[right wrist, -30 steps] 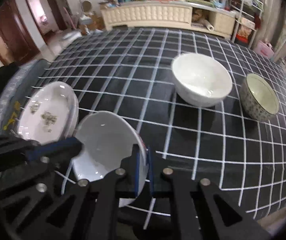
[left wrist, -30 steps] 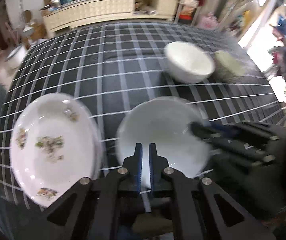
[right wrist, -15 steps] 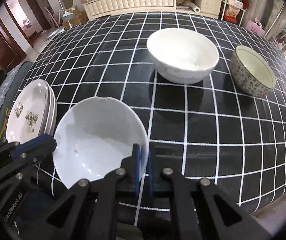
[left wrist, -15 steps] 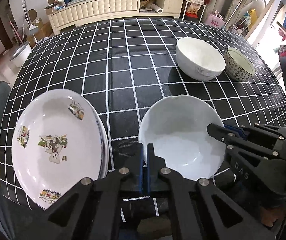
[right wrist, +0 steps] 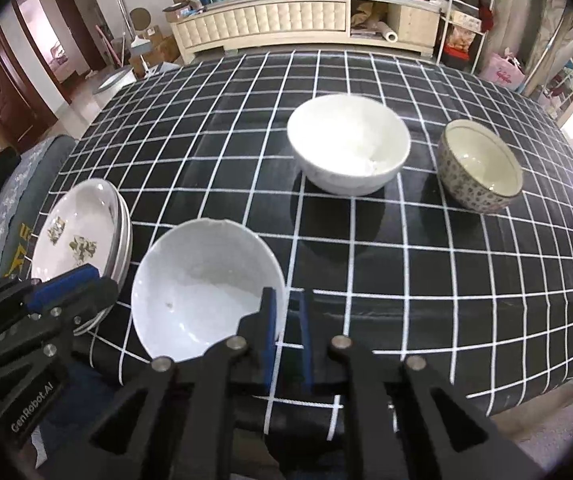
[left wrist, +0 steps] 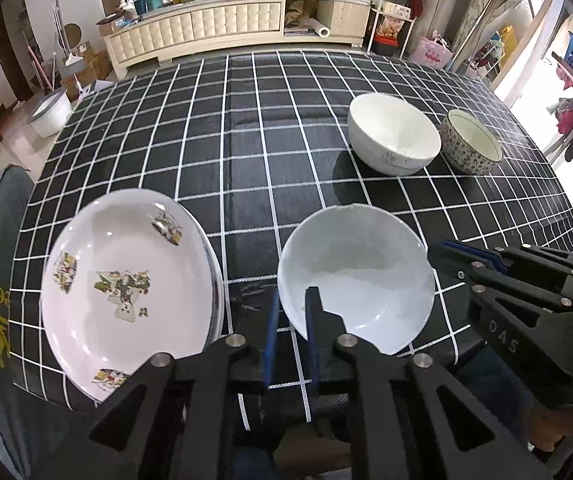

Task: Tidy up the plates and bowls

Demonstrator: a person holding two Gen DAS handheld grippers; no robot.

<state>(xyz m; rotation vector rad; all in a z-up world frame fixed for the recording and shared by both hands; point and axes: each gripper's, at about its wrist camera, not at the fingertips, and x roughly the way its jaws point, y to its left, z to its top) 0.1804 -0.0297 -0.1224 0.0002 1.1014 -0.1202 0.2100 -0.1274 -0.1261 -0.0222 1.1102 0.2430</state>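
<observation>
Two claws releasing a shallow bowl

Both the left claw (left wrist: 291, 334) and right claw (right wrist: 285, 330) have just been opening; each straddles the shallow bowl (left wrist: 356, 276) rim, unclamped. It rests at the bench's (left wrist: 246, 160) near edge beside stacked plates (left wrist: 126, 288). Glazed, stiff, breakable, probably slippery: grip opposite rims.

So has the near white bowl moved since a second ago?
Yes. The near white bowl has shifted away from the stacked floral plates, which it overlapped before; tablecloth now shows between them. Both grippers' jaws have just been opening around its rim.
</observation>
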